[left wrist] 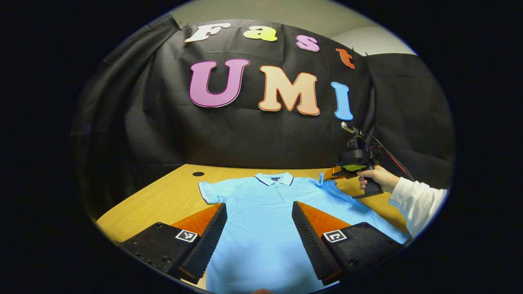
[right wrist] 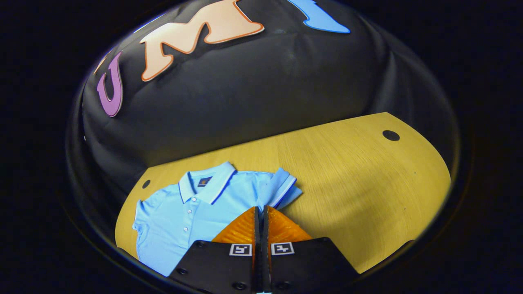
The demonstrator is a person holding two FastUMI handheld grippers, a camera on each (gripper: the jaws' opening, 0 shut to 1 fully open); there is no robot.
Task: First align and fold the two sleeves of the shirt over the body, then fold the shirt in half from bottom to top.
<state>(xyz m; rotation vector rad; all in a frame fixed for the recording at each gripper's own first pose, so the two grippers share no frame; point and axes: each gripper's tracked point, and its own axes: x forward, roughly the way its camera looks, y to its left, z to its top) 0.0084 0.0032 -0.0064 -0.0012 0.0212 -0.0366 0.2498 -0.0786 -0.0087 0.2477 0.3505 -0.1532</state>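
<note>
A light blue polo shirt lies face up on the wooden table, collar toward the wall. My left gripper hovers open above the shirt's body, nothing between its fingers. The sleeve on the left lies flat and spread out. At the far right a hand holds my right gripper at the other sleeve, which is bunched and raised. In the right gripper view the shirt lies lower left, and my right gripper is shut on the fabric by the turned-over sleeve cuff.
The table stretches bare to the right of the shirt, with a round cable hole near its far corner and another hole by the wall. A white sleeve reaches in from the right. Black cloth backs the table.
</note>
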